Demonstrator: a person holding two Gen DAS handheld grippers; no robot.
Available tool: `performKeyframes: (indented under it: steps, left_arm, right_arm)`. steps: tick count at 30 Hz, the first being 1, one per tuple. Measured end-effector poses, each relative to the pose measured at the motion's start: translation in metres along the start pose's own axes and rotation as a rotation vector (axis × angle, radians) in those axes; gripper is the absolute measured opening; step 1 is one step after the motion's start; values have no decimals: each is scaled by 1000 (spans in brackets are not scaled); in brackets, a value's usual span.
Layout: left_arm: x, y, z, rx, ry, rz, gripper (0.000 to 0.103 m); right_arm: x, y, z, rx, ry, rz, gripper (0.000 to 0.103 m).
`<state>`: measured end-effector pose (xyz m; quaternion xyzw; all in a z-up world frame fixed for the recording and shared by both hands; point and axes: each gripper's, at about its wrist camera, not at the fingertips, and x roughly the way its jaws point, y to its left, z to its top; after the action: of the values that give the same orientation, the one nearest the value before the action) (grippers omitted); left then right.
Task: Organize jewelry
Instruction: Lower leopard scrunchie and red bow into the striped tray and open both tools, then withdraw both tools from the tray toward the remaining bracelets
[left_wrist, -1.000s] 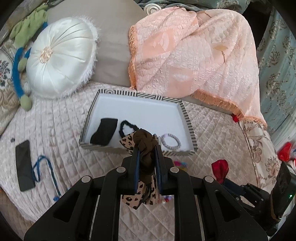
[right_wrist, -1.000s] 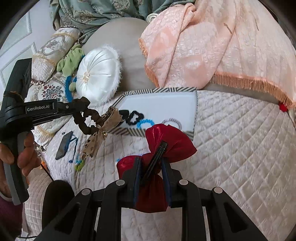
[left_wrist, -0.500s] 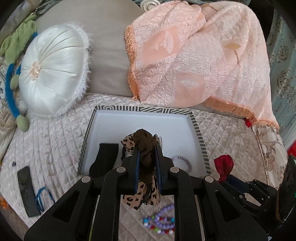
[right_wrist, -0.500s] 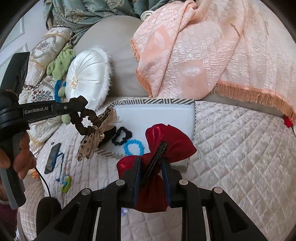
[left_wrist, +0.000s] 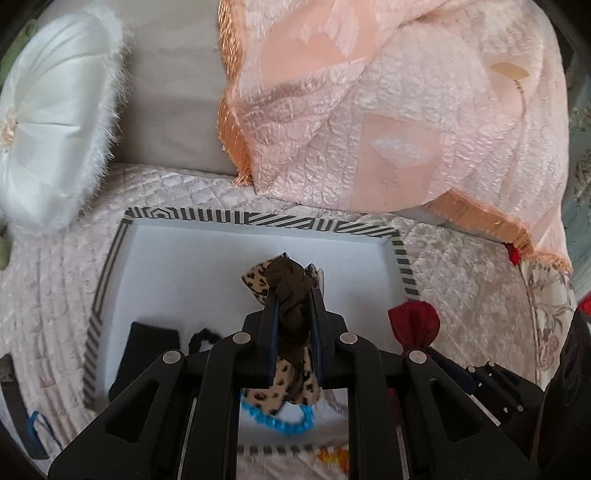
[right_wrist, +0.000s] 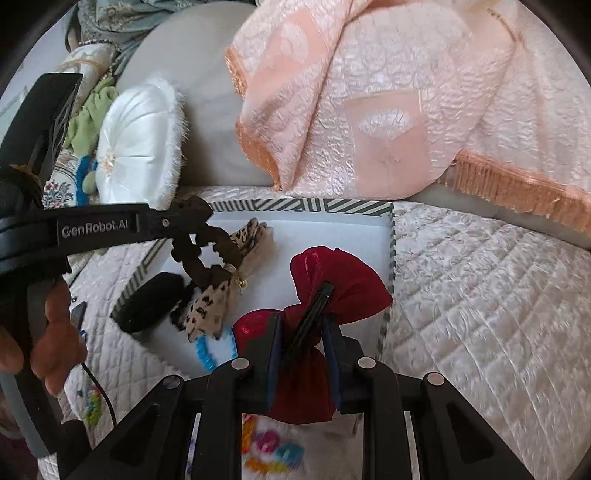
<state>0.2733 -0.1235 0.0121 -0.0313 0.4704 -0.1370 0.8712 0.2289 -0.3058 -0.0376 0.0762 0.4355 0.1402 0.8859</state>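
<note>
Left tool (left_wrist: 291, 295) clamps a brown leopard-print scrunchie (right_wrist: 218, 266); right tool (right_wrist: 301, 332) clamps a red bow clip (right_wrist: 340, 280). Both hang over the striped tray (left_wrist: 258, 218). Inside the tray: blue bead bracelet (left_wrist: 277, 417), black pouch (right_wrist: 151, 301). Bright beads (right_wrist: 273, 450) on the bed, outside it; approx. halfway.

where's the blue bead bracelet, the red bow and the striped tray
blue bead bracelet (left_wrist: 275, 421), left wrist view, on its beads below the gripper.
red bow (right_wrist: 343, 284), right wrist view, on its upper lobe.
striped tray (left_wrist: 258, 218), left wrist view, on its far rim.
</note>
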Motion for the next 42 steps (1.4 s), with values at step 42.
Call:
performKeyframes:
  steps: [42]
  left_arm:
    - [-45,39,-68,-25,-31,121,50]
  right_arm:
    - [-33,34,-29,-4,-23,-28,41]
